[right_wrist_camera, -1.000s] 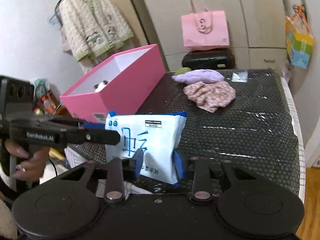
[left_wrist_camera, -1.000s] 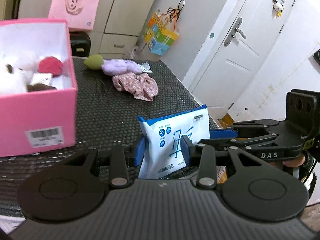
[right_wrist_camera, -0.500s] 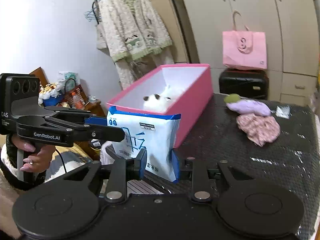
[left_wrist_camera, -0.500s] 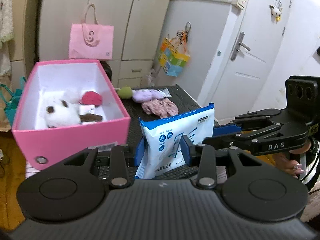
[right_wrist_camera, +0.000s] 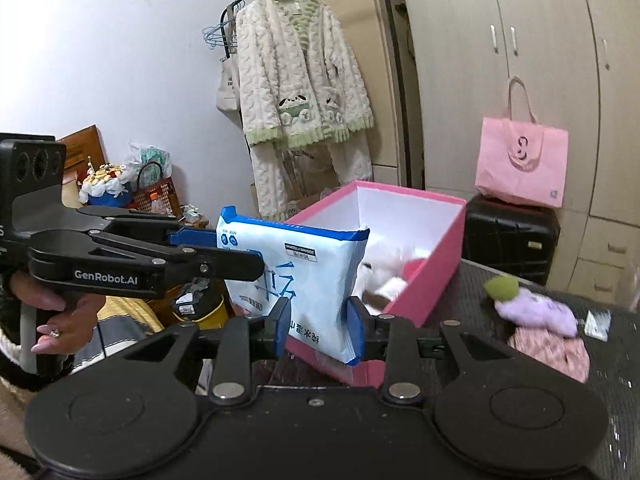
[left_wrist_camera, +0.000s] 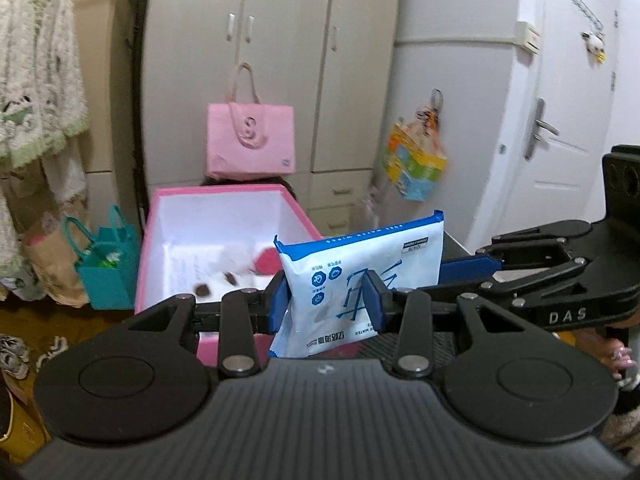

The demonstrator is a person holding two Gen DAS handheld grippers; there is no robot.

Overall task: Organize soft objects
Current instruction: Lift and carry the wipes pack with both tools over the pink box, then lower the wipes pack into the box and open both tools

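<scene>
A white and blue wet-wipes pack (left_wrist_camera: 362, 276) (right_wrist_camera: 304, 276) is held in the air by both grippers. My left gripper (left_wrist_camera: 326, 306) is shut on its lower part. My right gripper (right_wrist_camera: 320, 330) is shut on it too, coming in from the side, and shows in the left wrist view (left_wrist_camera: 472, 268). The pack hangs in front of the open pink box (left_wrist_camera: 224, 220) (right_wrist_camera: 432, 268), which holds a white plush toy (right_wrist_camera: 384, 264) and a red round thing (left_wrist_camera: 266, 262).
On the black mesh table (right_wrist_camera: 624, 380) lie a green sponge (right_wrist_camera: 500, 284), a purple soft thing (right_wrist_camera: 536, 310), a floral pink cloth (right_wrist_camera: 552, 354) and a small sachet (right_wrist_camera: 598, 322). A pink bag (left_wrist_camera: 250, 144), a black suitcase (right_wrist_camera: 512, 236) and cabinets stand behind.
Both grippers have lifted the pack and swung it left, from over the table to in front of the pink box. The views now look higher into the room.
</scene>
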